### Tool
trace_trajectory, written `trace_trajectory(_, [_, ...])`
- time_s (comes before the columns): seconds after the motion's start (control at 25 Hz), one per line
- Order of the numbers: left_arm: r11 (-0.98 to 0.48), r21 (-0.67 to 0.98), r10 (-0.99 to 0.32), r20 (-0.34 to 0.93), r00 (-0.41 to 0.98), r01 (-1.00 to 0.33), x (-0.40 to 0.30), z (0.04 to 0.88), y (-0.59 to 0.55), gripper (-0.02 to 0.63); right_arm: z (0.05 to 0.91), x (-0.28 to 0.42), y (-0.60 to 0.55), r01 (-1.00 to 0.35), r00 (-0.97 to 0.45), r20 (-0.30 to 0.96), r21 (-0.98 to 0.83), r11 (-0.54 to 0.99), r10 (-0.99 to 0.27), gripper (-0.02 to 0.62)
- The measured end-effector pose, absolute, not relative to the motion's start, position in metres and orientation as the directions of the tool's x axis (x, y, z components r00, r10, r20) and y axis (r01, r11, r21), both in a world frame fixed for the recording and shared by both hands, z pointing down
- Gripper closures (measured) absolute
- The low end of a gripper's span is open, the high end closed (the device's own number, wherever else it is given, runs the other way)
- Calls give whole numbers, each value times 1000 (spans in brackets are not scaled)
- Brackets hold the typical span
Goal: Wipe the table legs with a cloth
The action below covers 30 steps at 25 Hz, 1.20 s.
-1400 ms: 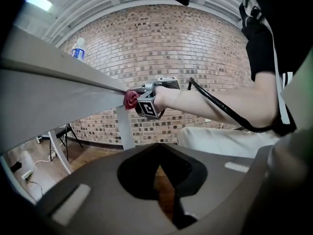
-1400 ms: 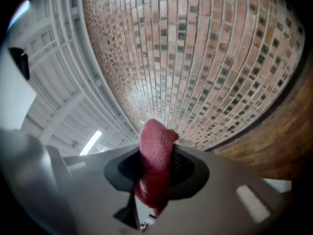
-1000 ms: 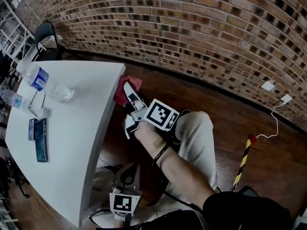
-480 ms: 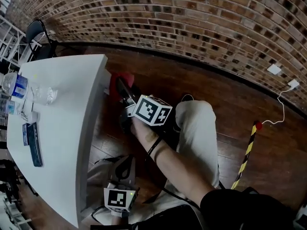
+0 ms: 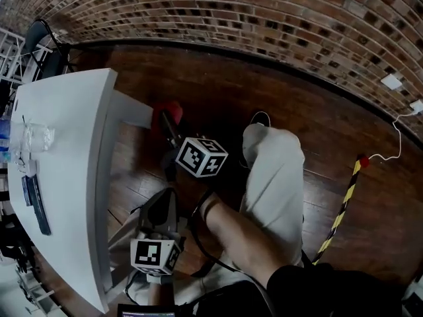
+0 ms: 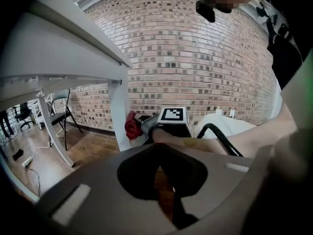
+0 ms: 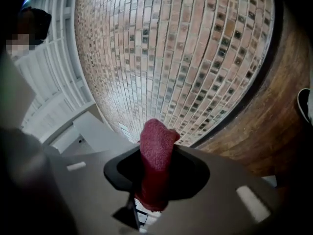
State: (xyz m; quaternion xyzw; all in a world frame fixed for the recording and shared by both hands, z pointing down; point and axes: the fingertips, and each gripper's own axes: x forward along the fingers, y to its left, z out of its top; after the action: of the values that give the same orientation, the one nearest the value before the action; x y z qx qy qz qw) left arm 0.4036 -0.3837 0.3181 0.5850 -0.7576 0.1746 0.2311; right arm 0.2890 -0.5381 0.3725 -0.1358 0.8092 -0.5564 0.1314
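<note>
red cloth [image 7: 156, 146]: soft, light, limp, not fragile; best pinched at a bunched fold. pinched so between the fingers of the right gripper [image 7: 152, 185], centre-left in the head view, just beside the white table leg [image 5: 129, 111]. left gripper [image 6: 164, 180] at lower left, fingers pressed together on nothing. smooth white worktop [image 5: 59, 150], dark wood floor [image 5: 218, 78], brick wall [image 5: 264, 18] across the top.
</note>
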Motion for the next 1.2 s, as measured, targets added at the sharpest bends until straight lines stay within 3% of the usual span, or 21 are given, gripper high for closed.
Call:
trace_trajectory(0.4, [309,58,-755,622,-208,-949,397,374,-399,604,470,287,-544,-183,-923,71,-945,270,-378,488])
trace_trajectory(0.72, [401,220,-720,675,-158,-889,391,415,-401,604,547,289,-539,-304,-898,217,-935,183,-383,488])
trace_trajectory(1.2, [399,298,-667,743,-51,-867,398,470,-401,604,670,294,-527,-436,-837,395,-900,23,-378,488])
